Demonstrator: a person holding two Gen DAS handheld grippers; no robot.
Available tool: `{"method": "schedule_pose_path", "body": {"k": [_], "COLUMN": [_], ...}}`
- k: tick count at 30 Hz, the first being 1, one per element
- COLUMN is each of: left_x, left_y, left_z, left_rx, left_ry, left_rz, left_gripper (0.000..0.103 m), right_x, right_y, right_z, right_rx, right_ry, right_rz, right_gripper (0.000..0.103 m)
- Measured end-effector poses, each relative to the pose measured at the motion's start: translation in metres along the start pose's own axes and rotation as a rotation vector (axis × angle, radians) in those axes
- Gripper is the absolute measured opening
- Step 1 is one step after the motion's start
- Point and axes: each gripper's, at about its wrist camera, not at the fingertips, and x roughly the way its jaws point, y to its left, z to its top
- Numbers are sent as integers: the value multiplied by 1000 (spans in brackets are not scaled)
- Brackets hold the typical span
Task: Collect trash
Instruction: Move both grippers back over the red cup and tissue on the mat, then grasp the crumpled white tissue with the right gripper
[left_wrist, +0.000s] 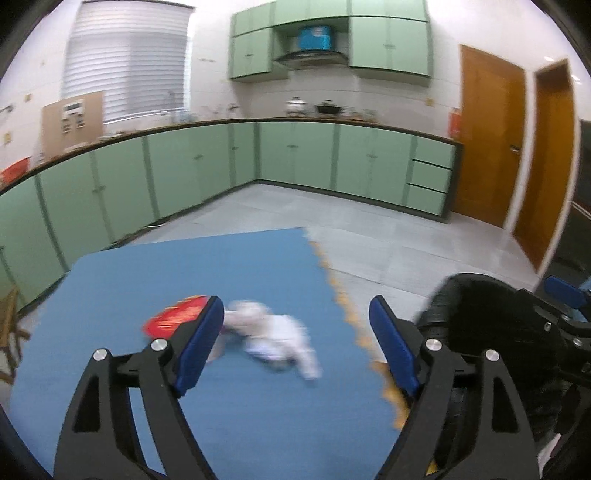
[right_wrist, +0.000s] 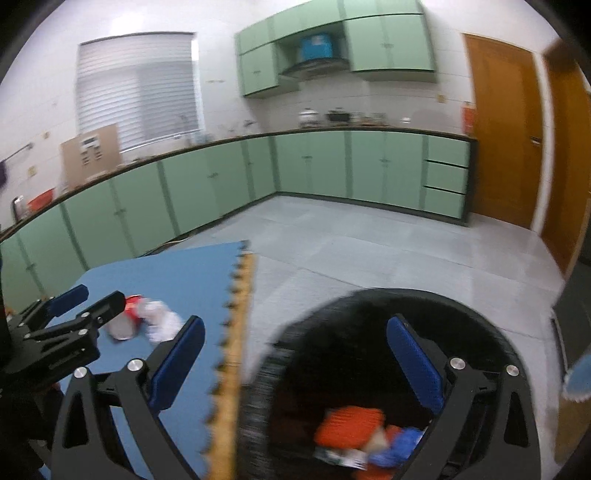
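So the left gripper (left_wrist: 297, 341) has its blue-padded fingers (left_wrist: 199, 343) spread wide with nothing between them, hanging over the blue foam puzzle mat (left_wrist: 155, 273) on the grey tile floor (left_wrist: 388, 236). Right in the gap, lying on the mat, is a crumpled white paper or tissue wad (left_wrist: 275, 338), pretty blurry so I can't say exactly what it is. Just left of it, partly hidden behind the left finger, is a flat red snack wrapper (left_wrist: 175, 315).

The right gripper (right_wrist: 295, 360) is spread wide too, holding nothing, and it sits above the round black trash bin (right_wrist: 391, 321), which stands on the tile just beside the mat's yellow toothed edge (right_wrist: 236, 332). Inside the bin there's already an orange ribbed packet (right_wrist: 349, 426) plus some blue and white scraps (right_wrist: 400, 445) next to it.

From the right wrist view you also see the white wad and a red can-like thing (right_wrist: 127, 315) touching each other on the mat, well apart from the bin. Green kitchen cabinets (right_wrist: 207, 188) run along the back wall, with brown wooden doors (right_wrist: 506, 129) off to the right.
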Motion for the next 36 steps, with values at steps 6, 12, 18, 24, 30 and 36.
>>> {"method": "schedule_pose_path", "body": {"k": [6, 12, 18, 24, 30, 36], "left_x": [-1, 10, 21, 27, 35, 41], "left_y": [69, 108, 127, 139, 140, 135], "left_z": [-4, -10, -21, -28, -32, -33], "left_rx": [-71, -110, -126, -133, -138, -140], "left_ry": [15, 36, 73, 95, 113, 124], "left_rz": [127, 198, 218, 227, 218, 210], "left_gripper": [79, 78, 78, 78, 78, 78], "right_x": [35, 70, 107, 145, 168, 178], "right_y": [68, 109, 138, 144, 147, 151], "right_z": [2, 0, -12, -21, -21, -24], "right_rx": [-70, -96, -141, -144, -146, -162], "right_ry": [21, 29, 76, 162, 246, 303], "right_rz": [102, 133, 139, 122, 119, 141], "right_gripper": [97, 97, 97, 96, 88, 71]}}
